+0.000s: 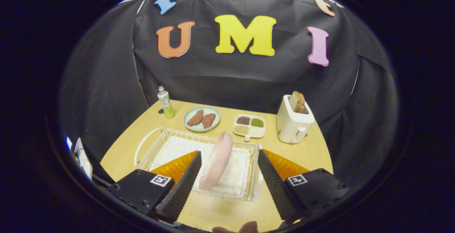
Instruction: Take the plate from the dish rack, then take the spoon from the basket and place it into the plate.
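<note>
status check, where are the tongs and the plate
Tongs open, either side of pink plate. Plate on edge in dish rack. Nothing between tongs and plate.

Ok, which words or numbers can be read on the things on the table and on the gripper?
Bottle: label too small to read.
Gripper, jaws open, pink plate between them: square markers, coded patterns, no words.
Nothing else carries readable text.

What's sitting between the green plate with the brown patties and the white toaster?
In the gripper view, a small divided tray with three grain fillings sits between the green plate and the toaster. The gripper is open around the pink plate.
</note>
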Tool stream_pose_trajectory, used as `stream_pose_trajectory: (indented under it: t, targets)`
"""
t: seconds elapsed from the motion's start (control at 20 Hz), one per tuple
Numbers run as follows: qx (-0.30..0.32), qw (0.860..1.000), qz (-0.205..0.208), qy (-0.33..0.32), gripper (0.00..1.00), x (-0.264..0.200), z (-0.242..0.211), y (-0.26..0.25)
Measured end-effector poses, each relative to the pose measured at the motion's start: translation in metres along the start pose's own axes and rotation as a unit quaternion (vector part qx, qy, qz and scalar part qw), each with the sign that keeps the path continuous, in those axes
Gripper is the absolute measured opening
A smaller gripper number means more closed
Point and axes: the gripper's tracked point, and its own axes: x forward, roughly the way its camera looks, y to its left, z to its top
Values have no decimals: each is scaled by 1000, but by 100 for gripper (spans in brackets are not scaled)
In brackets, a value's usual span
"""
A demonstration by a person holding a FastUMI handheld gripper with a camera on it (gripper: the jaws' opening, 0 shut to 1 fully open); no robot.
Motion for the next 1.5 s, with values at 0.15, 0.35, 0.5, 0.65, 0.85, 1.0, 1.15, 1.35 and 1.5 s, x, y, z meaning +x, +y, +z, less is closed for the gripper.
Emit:
stream_pose_trajectory:
  t: [0.15,0.35,0.5,0.65,0.85,1.0,1.15,1.35,1.5]
  targets:
    - [21,999,4,44,100,30,-6,6]
    - [51,995,2,88,100,65,-15,8]
    - [75,989,1,127,100,86,-24,10]
    - [97,982,1,163,92,98,-38,19]
    - [118,974,7,192,79,108,-46,30]
    - [142,969,-7,203,57,108,-47,31]
    - [149,966,-23,212,41,102,-45,32]
    - [143,966,-63,208,40,92,-36,31]
    - [121,967,-87,205,39,85,-32,32]
